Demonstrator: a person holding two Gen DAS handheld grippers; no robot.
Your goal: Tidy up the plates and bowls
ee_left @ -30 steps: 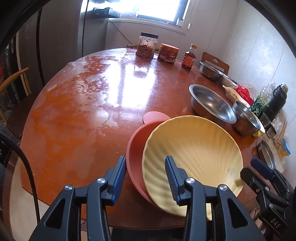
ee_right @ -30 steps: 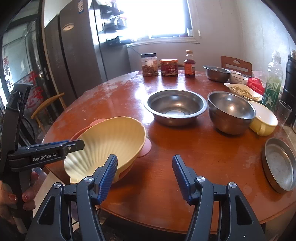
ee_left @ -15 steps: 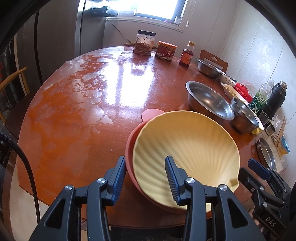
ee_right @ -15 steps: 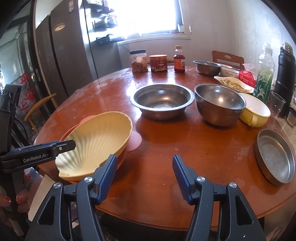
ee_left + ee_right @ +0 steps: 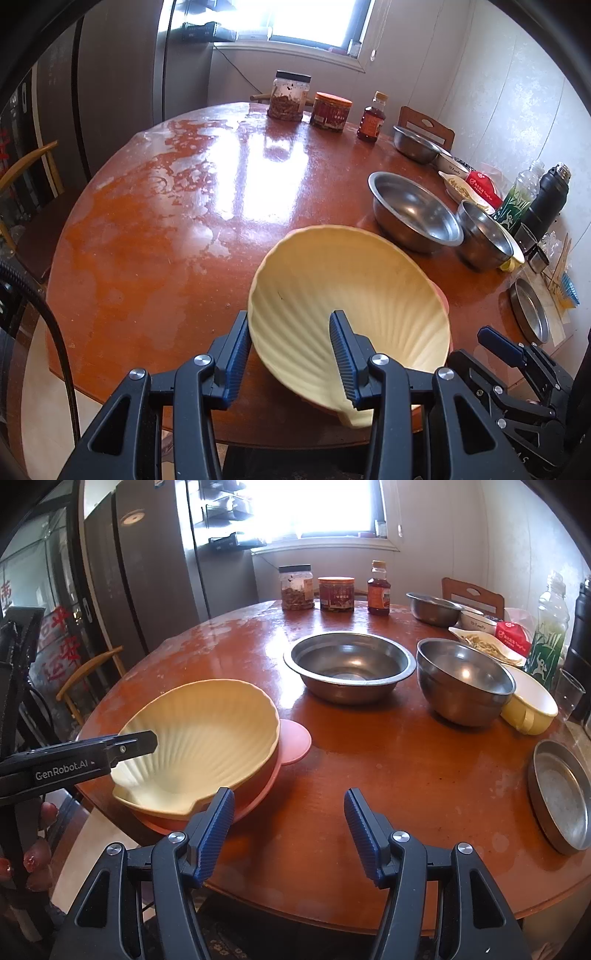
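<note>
A yellow shell-shaped bowl [image 5: 354,288] [image 5: 207,734] sits nested in a pink bowl [image 5: 291,738] near the table's front edge. My left gripper [image 5: 291,336] is open with its jaws astride the yellow bowl's near rim; one finger [image 5: 133,744] reaches over the rim inside the bowl. My right gripper [image 5: 288,819] is open and empty, just right of the two bowls above the table. A wide steel bowl [image 5: 349,664], a deeper steel bowl [image 5: 463,679], a yellow handled dish [image 5: 532,701] and a flat steel plate [image 5: 561,794] stand to the right.
Jars [image 5: 295,587] and a sauce bottle [image 5: 378,587] stand at the table's far edge. Another steel bowl [image 5: 434,607], a dish of food [image 5: 484,642], a green bottle [image 5: 546,627] and a black flask [image 5: 546,199] crowd the right side. A wooden chair [image 5: 88,672] stands at left.
The left gripper has moved in on the yellow bowl, which now sits squarely over the pink one and hides most of it. The right gripper has drawn a little closer to the table.
</note>
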